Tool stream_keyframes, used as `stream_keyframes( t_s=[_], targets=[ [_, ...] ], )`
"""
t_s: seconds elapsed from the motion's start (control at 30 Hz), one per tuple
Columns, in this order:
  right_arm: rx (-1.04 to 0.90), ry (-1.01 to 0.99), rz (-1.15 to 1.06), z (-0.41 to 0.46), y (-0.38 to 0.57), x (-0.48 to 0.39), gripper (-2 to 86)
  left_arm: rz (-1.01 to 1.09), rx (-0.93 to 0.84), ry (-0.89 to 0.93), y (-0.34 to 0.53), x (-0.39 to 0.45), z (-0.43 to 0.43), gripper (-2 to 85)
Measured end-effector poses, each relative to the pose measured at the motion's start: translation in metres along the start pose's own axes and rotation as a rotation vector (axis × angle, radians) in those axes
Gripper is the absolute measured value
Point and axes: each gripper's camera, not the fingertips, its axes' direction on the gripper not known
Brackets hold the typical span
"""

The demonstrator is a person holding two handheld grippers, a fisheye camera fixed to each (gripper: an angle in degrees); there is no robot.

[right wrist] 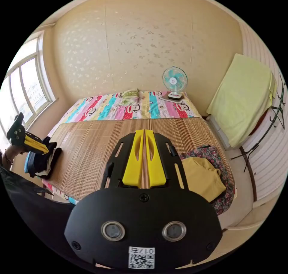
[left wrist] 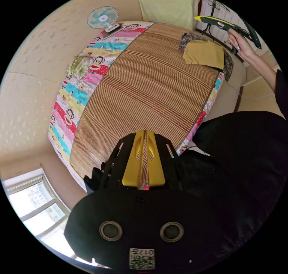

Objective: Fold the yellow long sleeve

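Mustard cotton: yellow long sleeve [right wrist: 202, 178], folded compact, lies atop floral cloth [right wrist: 223, 193] at bamboo mat [left wrist: 144, 88] corner, apparently set aside finished.
Left gripper [left wrist: 145, 136]: jaws together, empty, raised clear.
Right gripper [right wrist: 144, 135]: jaws together, empty, lifted away.

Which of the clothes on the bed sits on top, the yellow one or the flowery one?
The yellow top. It lies folded over the flowery garment, whose patterned edge sticks out from beneath it at the mat's corner.
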Motion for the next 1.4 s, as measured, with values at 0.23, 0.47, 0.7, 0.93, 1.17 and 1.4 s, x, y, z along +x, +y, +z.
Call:
stream_keyframes(
  t_s=[0.23, 0.47, 0.7, 0.93, 1.17, 1.4],
  targets=[
    [-0.047, 0.112, 0.063, 0.012, 0.023, 0.105, 1.0, 0.008, 0.266, 0.903, -0.039, 0.026, 0.008, -0.7],
    [-0.361, 0.179, 0.243, 0.101, -0.021, 0.218, 8.4, -0.093, 0.548, 1.163, -0.024, -0.004, 0.017, -0.8],
    [-0.326, 0.092, 0.696, 0.119, -0.011, 0.257, 4.1, -0.153, 0.790, 0.993, 0.009, -0.019, -0.006, -1.0],
    [-0.087, -0.400, 0.430, 0.044, -0.055, 0.068, 2.2, -0.321, 0.989, 0.978, 0.052, -0.053, 0.004, -1.0],
    [-0.529, -1.134, 0.000, 0.089, -0.026, -0.107, 1.2, -0.364, 1.024, 0.981, 0.060, -0.078, 0.017, -1.0],
    [-0.524, -0.430, -0.061, 0.128, -0.126, -0.047, 6.7, -0.350, 0.947, 0.968, 0.053, -0.092, 0.022, -1.0]
  ],
)
